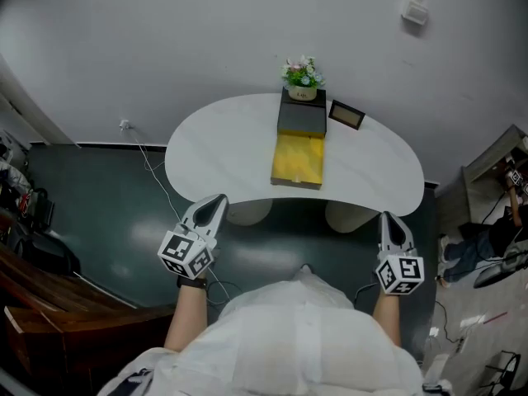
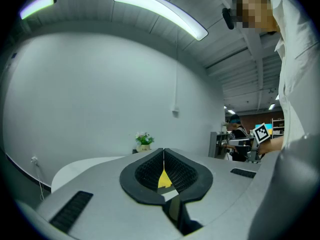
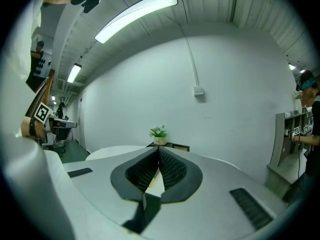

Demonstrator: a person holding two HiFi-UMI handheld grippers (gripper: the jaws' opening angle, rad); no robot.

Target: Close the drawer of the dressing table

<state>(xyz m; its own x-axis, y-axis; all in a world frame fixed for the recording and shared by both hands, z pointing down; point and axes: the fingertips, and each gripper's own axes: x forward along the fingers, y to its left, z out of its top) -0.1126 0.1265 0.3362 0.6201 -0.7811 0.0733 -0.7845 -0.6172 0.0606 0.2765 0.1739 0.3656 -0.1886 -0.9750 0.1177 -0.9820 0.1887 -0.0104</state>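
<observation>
Yellow drawer [image 1: 299, 158] stands pulled open from black box [image 1: 301, 115] on white worktop [image 1: 214, 151], flower pot [image 1: 302, 77] on box. Left hand-held gripper [image 1: 216, 200] and right hand-held gripper [image 1: 390, 219] are both clenched, empty, at worktop's near edge, well apart from drawer.

Both held level: left claw [image 1: 216, 201], right claw [image 1: 388, 219]; jaws together, empty

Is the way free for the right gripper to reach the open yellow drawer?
Probably yes: the right gripper is at the table's near edge, and only tabletop lies between it and the drawer.
</observation>
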